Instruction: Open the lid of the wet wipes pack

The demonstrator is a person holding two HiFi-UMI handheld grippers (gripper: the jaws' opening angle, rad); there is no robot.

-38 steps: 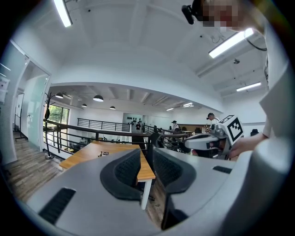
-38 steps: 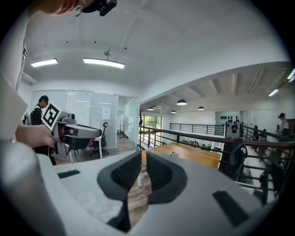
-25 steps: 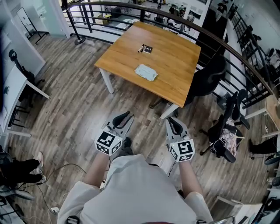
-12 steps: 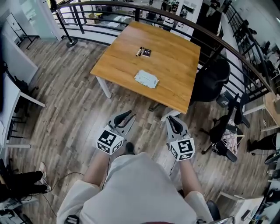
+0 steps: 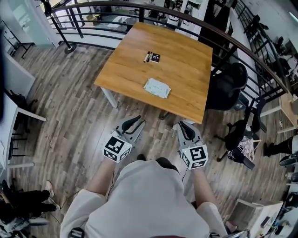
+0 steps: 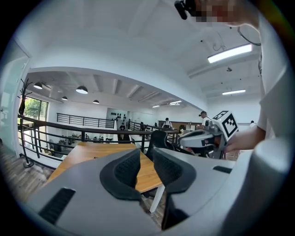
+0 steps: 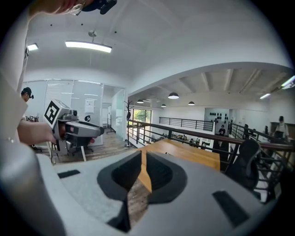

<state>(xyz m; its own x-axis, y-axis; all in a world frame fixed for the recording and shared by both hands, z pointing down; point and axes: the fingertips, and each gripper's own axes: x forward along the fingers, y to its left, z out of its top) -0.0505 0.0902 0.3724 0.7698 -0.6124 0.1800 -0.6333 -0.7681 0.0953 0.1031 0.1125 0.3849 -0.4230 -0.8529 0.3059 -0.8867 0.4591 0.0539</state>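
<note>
The wet wipes pack (image 5: 157, 88), pale and flat, lies near the front edge of the wooden table (image 5: 186, 65) in the head view. A small dark object (image 5: 152, 57) lies further back on the same table. My left gripper (image 5: 132, 124) and right gripper (image 5: 186, 128) are held in front of the person's body over the wood floor, well short of the table. The left gripper (image 6: 146, 159) has just been opening a little, and nothing is between its pads. The right gripper (image 7: 144, 163) shows a narrow gap and holds nothing. Neither gripper view shows the pack.
A black office chair (image 5: 226, 86) stands at the table's right side and another chair (image 5: 240, 135) further right. A dark railing (image 5: 139, 9) curves behind the table. A white desk (image 5: 23, 111) is at the left, and a person's legs (image 5: 18, 200) at the bottom left.
The table and the pack have drawn closer in the head view as the person walks toward them. Both grippers keep their place in front of the body.
</note>
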